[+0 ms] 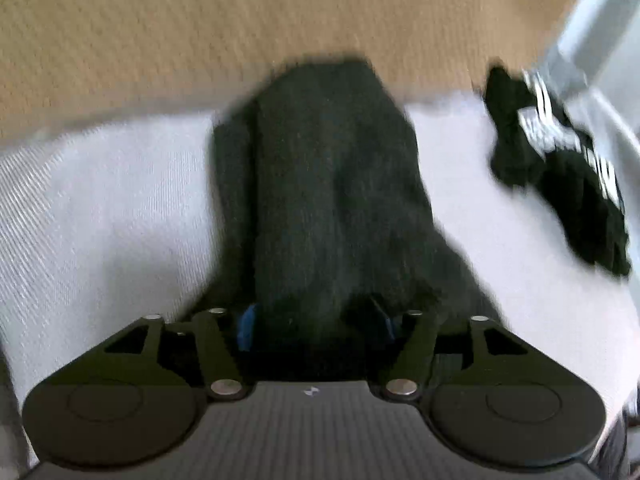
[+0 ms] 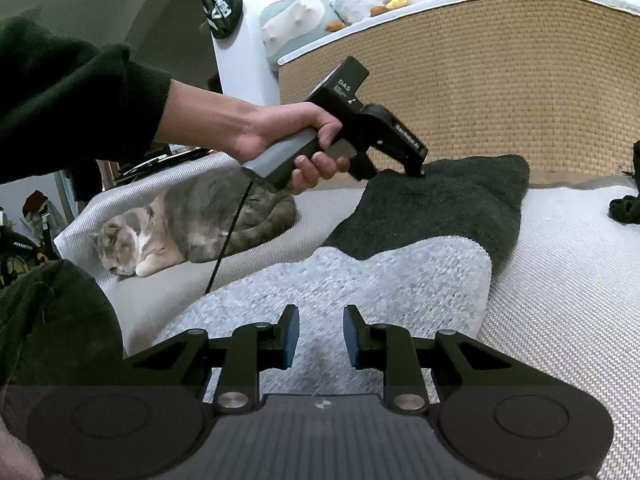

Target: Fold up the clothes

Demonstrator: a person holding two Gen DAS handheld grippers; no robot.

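White bed (image 2: 560, 280) under me: left tongs (image 1: 316, 320) straddle dark sock (image 1: 320, 184), unclamped; right tongs (image 2: 321, 338) apart, empty; I'd grip squarely before folding

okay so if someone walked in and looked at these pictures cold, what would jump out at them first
Probably the grey and white cat curled up on the pale bed cover, just left of the work. Next, the dark green garment spread over a light grey one, with the left tongs tipped down onto its far end, against a woven tan wall.
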